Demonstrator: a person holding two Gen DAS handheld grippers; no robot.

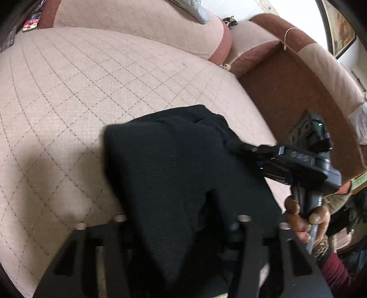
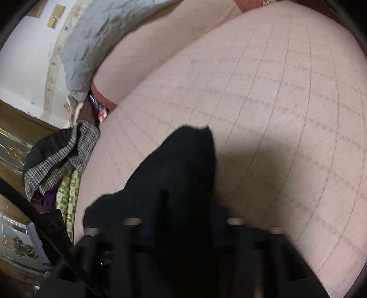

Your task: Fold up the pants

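Observation:
Black pants point(image 1: 179, 160) lie bunched and partly folded on a pink quilted sofa seat point(image 1: 80, 91). In the left wrist view the cloth runs down between my left gripper's fingers point(image 1: 181, 229), which are shut on it. My right gripper point(image 1: 238, 145) reaches in from the right, its fingers closed on the pants' right edge, held by a hand point(image 1: 305, 220). In the right wrist view the black pants point(image 2: 179, 178) hang up out of my right gripper point(image 2: 181, 229) above the seat point(image 2: 275, 103); the fingertips are blurred and hidden by cloth.
The sofa back cushion point(image 1: 137, 20) and a brown armrest point(image 1: 286, 75) bound the seat. A grey-blue pillow point(image 2: 103, 34) leans on the back. A pile of checked and green clothes point(image 2: 59, 165) lies past the seat's left edge. A framed picture point(image 1: 339, 27) hangs on the wall.

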